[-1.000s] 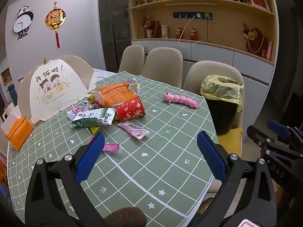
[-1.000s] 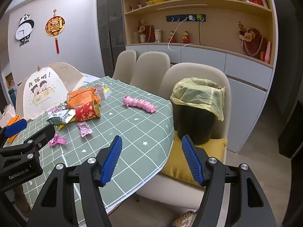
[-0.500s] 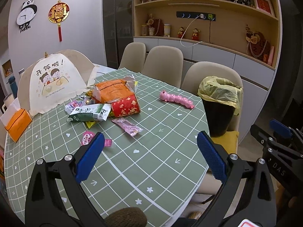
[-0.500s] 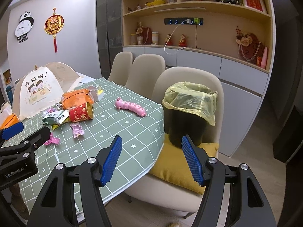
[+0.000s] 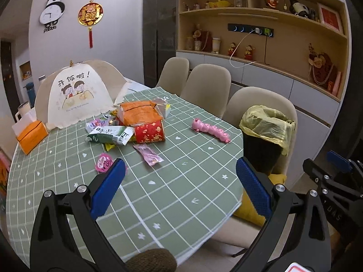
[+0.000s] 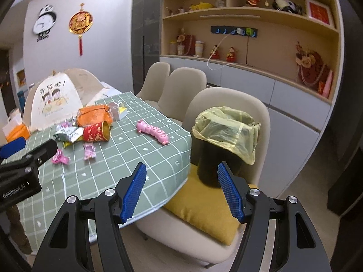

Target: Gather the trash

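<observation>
Up close at the bottom of each frame, both grippers spread wide and hold nothing. Between the left gripper (image 5: pixel 180 188) and the frame's centre lies a table (image 5: pixel 172 188) under a green grid cloth. Left of centre sits a trash heap: an orange bag (image 5: pixel 138 113), a red can (image 5: pixel 149 132) on its side, a green-and-white carton (image 5: pixel 109 134), and two pink wrappers (image 5: pixel 148 154) nearer the camera. In the right wrist view, the right gripper (image 6: pixel 181 191) faces a black bin (image 6: pixel 217 161) with a yellow liner, standing on a chair's yellow cushion (image 6: pixel 204 208) at centre right.
</observation>
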Demonstrator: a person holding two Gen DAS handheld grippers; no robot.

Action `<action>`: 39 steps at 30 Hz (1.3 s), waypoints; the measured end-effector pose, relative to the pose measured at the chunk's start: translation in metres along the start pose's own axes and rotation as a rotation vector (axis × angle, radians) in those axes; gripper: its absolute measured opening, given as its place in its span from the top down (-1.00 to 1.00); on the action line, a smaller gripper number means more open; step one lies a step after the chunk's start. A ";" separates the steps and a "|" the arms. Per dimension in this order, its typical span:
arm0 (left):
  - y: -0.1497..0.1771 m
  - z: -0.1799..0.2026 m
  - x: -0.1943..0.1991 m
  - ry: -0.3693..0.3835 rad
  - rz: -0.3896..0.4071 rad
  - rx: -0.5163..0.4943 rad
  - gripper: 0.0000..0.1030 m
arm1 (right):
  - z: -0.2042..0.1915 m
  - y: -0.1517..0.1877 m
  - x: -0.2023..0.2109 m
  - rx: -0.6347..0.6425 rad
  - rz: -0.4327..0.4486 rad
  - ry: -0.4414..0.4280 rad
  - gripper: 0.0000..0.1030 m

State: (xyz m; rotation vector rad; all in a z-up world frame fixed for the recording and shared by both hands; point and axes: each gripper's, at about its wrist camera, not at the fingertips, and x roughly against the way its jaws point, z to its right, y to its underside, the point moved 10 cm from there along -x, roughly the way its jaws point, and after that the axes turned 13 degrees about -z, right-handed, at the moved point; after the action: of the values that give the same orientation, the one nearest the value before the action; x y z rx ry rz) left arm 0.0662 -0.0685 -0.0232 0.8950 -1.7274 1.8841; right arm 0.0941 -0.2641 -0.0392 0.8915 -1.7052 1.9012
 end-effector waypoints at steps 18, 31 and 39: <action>0.005 0.033 0.001 -0.070 -0.003 0.035 -0.82 | 0.032 -0.005 -0.008 0.028 0.010 -0.081 -0.21; 0.002 0.044 -0.008 -0.056 -0.014 0.011 -0.82 | 0.046 -0.006 -0.013 -0.003 0.007 -0.067 -0.20; -0.001 0.041 -0.016 -0.045 -0.023 0.011 -0.82 | 0.043 -0.008 -0.018 -0.004 -0.001 -0.052 -0.20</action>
State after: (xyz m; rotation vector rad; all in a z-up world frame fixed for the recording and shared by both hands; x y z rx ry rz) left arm 0.0849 -0.1070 -0.0332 0.9642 -1.7275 1.8736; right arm 0.1195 -0.3038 -0.0449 0.9475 -1.7371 1.8891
